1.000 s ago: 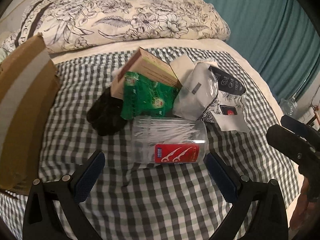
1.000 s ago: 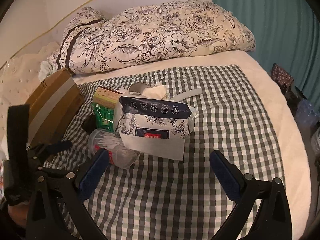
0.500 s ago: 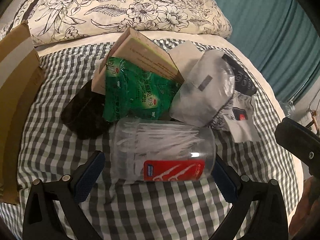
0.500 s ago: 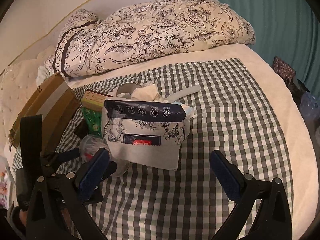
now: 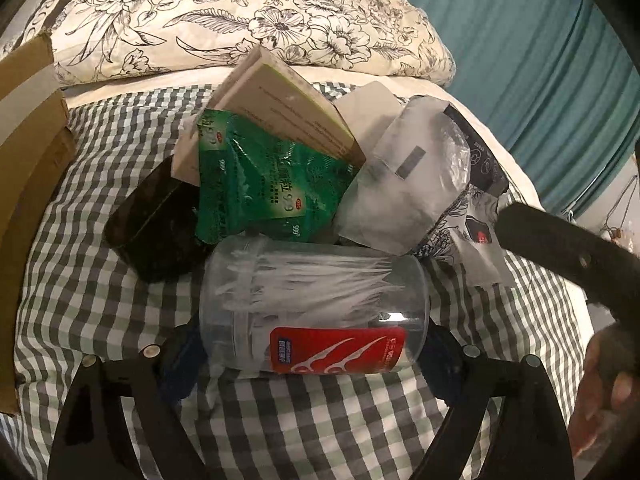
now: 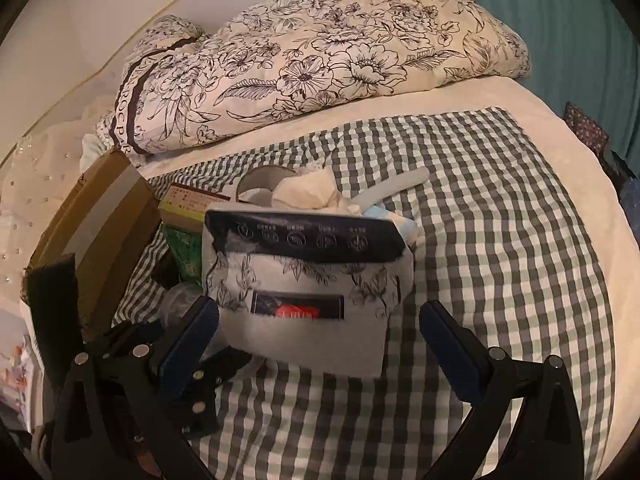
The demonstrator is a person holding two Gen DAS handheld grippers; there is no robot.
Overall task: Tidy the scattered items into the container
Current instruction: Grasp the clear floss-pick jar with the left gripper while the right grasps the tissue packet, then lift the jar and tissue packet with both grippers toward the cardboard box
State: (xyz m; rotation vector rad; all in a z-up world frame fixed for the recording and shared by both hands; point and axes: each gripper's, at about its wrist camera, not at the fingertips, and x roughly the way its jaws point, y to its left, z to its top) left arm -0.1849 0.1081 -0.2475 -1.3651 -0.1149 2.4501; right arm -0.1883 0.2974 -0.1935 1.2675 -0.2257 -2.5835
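Observation:
A clear plastic jar of floss picks (image 5: 316, 304) with a red label lies on its side on the checked cloth. My left gripper (image 5: 314, 350) is shut on the jar, one pad at each end. Behind it lie a green sachet (image 5: 268, 184), a tan box (image 5: 280, 108), a black case (image 5: 154, 224) and a white pouch (image 5: 408, 184). My right gripper (image 6: 320, 340) is open around the lower part of a floral tissue pack (image 6: 308, 280), with gaps on both sides. A cardboard box (image 5: 24, 184) stands at the left; it also shows in the right wrist view (image 6: 96, 240).
A floral pillow (image 6: 320, 56) lies at the head of the bed. A teal curtain (image 5: 540, 52) hangs at the right. A tape roll (image 6: 260, 184) and a crumpled tissue (image 6: 308, 192) lie behind the tissue pack. Bare checked cloth (image 6: 500, 240) spreads to the right.
My left gripper moved forward and its fingers closed on the ends of the floss-pick jar. My right gripper moved forward so that its open fingers now flank the floral tissue pack.

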